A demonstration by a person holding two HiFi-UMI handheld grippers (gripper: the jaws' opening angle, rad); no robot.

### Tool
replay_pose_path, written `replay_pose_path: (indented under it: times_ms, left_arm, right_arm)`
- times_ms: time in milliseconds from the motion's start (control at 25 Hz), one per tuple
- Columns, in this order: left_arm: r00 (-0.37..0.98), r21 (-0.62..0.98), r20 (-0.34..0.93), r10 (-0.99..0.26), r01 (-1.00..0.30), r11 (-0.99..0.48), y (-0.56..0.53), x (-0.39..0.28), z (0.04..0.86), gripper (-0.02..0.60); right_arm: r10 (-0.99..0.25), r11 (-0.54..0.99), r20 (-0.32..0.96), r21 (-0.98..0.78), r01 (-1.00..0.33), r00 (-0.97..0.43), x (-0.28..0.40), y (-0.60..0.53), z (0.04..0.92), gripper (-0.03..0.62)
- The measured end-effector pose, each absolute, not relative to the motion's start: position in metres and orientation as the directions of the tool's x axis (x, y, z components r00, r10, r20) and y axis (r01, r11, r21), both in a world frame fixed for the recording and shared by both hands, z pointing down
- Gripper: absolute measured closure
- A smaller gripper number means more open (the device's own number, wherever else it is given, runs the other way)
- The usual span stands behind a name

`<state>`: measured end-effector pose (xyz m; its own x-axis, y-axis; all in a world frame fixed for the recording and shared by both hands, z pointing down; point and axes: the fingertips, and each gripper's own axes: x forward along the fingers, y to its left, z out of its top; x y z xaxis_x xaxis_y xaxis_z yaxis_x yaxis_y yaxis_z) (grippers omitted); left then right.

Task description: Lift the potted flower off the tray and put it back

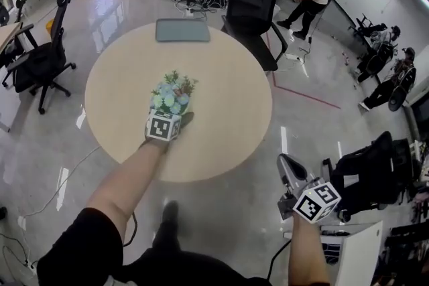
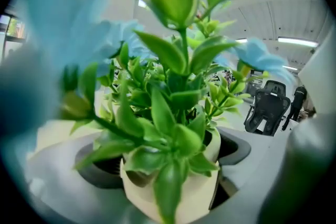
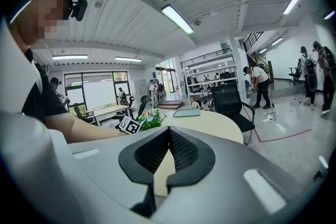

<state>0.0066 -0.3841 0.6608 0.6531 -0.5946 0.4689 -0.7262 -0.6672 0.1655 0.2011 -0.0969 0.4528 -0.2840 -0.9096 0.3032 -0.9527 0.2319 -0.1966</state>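
Observation:
The potted flower point(image 1: 173, 96), pale blue blooms and green leaves in a cream pot point(image 2: 178, 191), hangs over the middle of the round beige table point(image 1: 228, 90). My left gripper point(image 1: 171, 110) is shut on the pot, whose sides sit between the dark pads point(image 2: 94, 170). Leaves fill most of the left gripper view. The grey tray point(image 1: 182, 30) lies bare at the table's far edge, well beyond the flower. My right gripper point(image 1: 287, 165) is off the table at the lower right, over the floor, jaws shut with nothing in them point(image 3: 169, 131).
A black office chair point(image 1: 251, 13) stands at the table's far right side, and another point(image 1: 43, 57) at the left. A third black chair point(image 1: 375, 171) is close to my right gripper. People sit and crouch at the far right. Shelves with bags line the back wall.

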Motion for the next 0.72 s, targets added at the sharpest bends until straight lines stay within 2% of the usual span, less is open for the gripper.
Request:
replay_pose_path:
  times_ms: [320,720]
  left_arm:
    - [0.688,0.181,0.426,-0.587,-0.700,-0.690,-0.485,-0.004,0.581,0.064]
    - [0.699,0.164,0.382,-0.605,-0.695,-0.700,-0.565,0.002,0.502,0.064]
  right_arm:
    - [-0.936,0.234,0.232,-0.149,-0.961,-0.264,0.185,-0.241,0.396,0.579]
    - [-0.952,0.234,0.175,-0.106,-0.966,-0.250,0.201,-0.352,0.358,0.579]
